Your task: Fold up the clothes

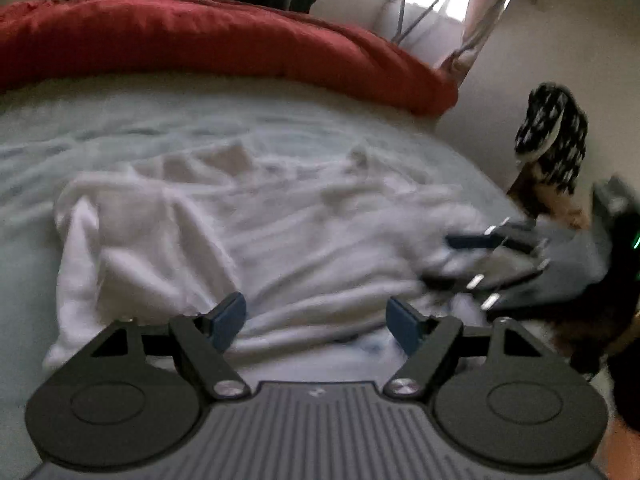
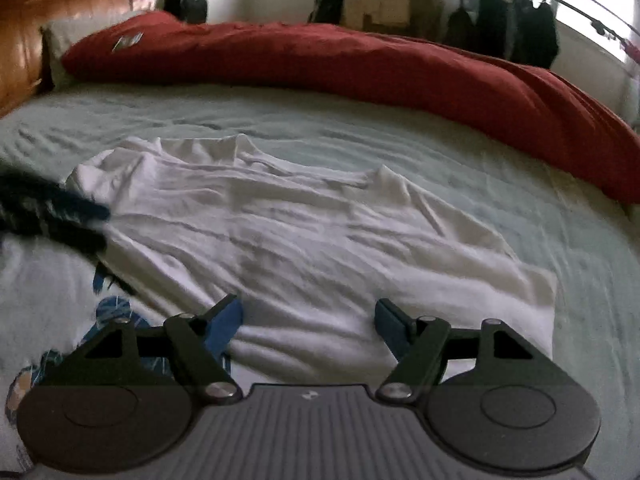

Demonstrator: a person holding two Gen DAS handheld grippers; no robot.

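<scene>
A white shirt (image 2: 280, 232) lies spread and wrinkled on the bed (image 2: 520, 200), just ahead of both pairs of fingers. The left gripper (image 1: 316, 322) and the right gripper (image 2: 308, 322) are both spread wide, holding nothing, with shirt cloth between their blue pads (image 2: 224, 326).

A shirt (image 2: 304, 240) lies spread on the bed sheet (image 2: 520, 184) straight ahead of the right gripper (image 2: 308, 326), its near hem between the parted jaws. Beyond the shirt a duvet (image 2: 360, 68) runs across the far side of the bed. A second garment (image 2: 116, 320) lies left of the right gripper, just beside the shirt. In the left wrist view the shirt lies ahead of the left gripper (image 1: 316, 322), jaws apart; the right gripper enters from its right, over the shirt's edge.
</scene>
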